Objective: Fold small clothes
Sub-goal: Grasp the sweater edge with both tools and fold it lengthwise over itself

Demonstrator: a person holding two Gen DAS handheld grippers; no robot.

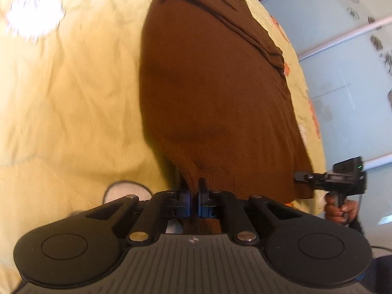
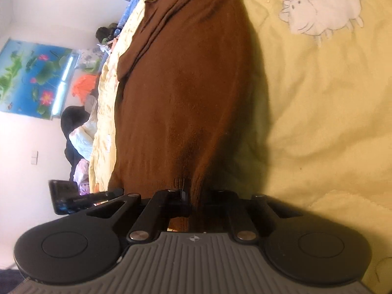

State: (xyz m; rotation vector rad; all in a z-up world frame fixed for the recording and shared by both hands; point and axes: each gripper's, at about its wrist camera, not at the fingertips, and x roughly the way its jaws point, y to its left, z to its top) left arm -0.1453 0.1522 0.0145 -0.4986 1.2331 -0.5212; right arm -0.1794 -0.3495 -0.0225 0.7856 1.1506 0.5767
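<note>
While both grippers are closed, each one pinches the near hem of the brown sweater [image 1: 215,93]. At the bottom centre of the left wrist view, the left gripper [image 1: 193,196] has its jaws drawn narrow, with a fold of the ribbed hem clamped between them. At the bottom centre of the right wrist view, the right gripper [image 2: 196,196] is likewise narrow and grips the hem at another point. The sweater lies on a pale yellow bedspread [image 1: 73,98] and runs from the jaws up the middle of each frame to the top edge. Its far part shows loose folds near the top of the frame. A white sheep print [image 2: 321,7] sits on the bedspread at the upper right of the right wrist view, well apart from the sweater. At the right edge of the left wrist view, a hand [image 1: 339,210] holds the handle of the other gripper beside the hem corner.
</note>
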